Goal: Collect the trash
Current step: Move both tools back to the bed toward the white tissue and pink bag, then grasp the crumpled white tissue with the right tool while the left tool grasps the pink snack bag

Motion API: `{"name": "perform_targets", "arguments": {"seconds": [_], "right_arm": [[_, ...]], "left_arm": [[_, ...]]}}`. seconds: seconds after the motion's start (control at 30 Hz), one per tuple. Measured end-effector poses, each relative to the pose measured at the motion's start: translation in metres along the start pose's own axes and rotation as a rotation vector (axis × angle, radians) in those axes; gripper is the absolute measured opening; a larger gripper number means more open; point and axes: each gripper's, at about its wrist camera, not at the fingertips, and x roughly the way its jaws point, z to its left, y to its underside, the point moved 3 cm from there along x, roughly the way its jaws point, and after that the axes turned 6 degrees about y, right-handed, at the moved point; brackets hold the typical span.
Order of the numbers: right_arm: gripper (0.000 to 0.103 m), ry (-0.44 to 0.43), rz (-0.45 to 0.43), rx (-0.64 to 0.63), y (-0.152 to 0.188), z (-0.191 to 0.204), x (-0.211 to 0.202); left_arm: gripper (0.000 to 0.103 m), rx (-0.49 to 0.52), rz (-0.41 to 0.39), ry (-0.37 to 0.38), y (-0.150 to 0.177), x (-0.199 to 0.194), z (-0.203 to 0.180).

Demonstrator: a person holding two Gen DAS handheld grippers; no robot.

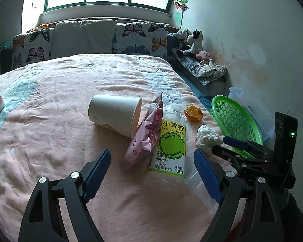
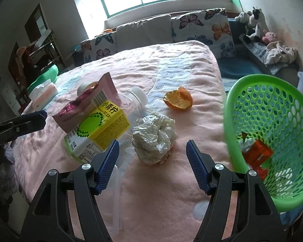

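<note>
Left wrist view: lay spread over a pink blanket (image 1: 60,104) on the bed, a white paper cup (image 1: 115,116) tipped on its side, mouth toward a pink snack wrapper (image 1: 145,135) leaning against it. Lay just right of the wrapper, touching it, a clear juice bottle (image 1: 169,143) with a yellow-green label reading "小青柠", "90%" and "300mL". Sat farther right an orange peel (image 1: 193,113), and nearer, a crumpled white tissue ball (image 1: 207,139). Stood at the bed's right edge a tilted green basket (image 1: 236,121). Hung low over the blanket the left gripper (image 1: 151,173), jaws spread wide and holding nothing, with bottle base and wrapper end between the blue pads. Reached in from the right the right gripper (image 1: 230,145), tips beside the tissue ball. Lined the headboard butterfly pillows (image 1: 139,38); sat in the corner plush toys (image 1: 192,42).

Right wrist view: faced the tissue ball (image 2: 154,139) squarely the right gripper (image 2: 152,165), jaws wide apart and empty, the ball just ahead of the pads and not touched. Crowded the left pad the bottle (image 2: 97,129); propped behind it the wrapper (image 2: 86,102). Lay beyond, apart, the peel (image 2: 178,99). Leaned at right the basket (image 2: 232,111), holding an orange carton (image 2: 256,155) and pale scraps too blurred to name. Poked in at far left 1 finger of the left gripper (image 2: 28,121).
</note>
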Motion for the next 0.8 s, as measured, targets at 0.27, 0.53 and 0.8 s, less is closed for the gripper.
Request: {"name": "perform_targets", "arguments": {"seconds": [0.27,0.53,0.8], "right_arm": [[0.069,0.004,0.02,0.0,-0.004,0.001,0.015],[0.064,0.019,0.039,0.004,-0.005,0.004,0.024],[0.052,0.02,0.036,0.012,-0.004,0.003,0.022]], "left_arm": [[0.074,-0.001,0.01,0.002,-0.007,0.014,0.002],[0.071,0.009,0.025,-0.001,-0.008,0.027,0.004],[0.057,0.017,0.042,-0.006,-0.007,0.041,0.008]]}}
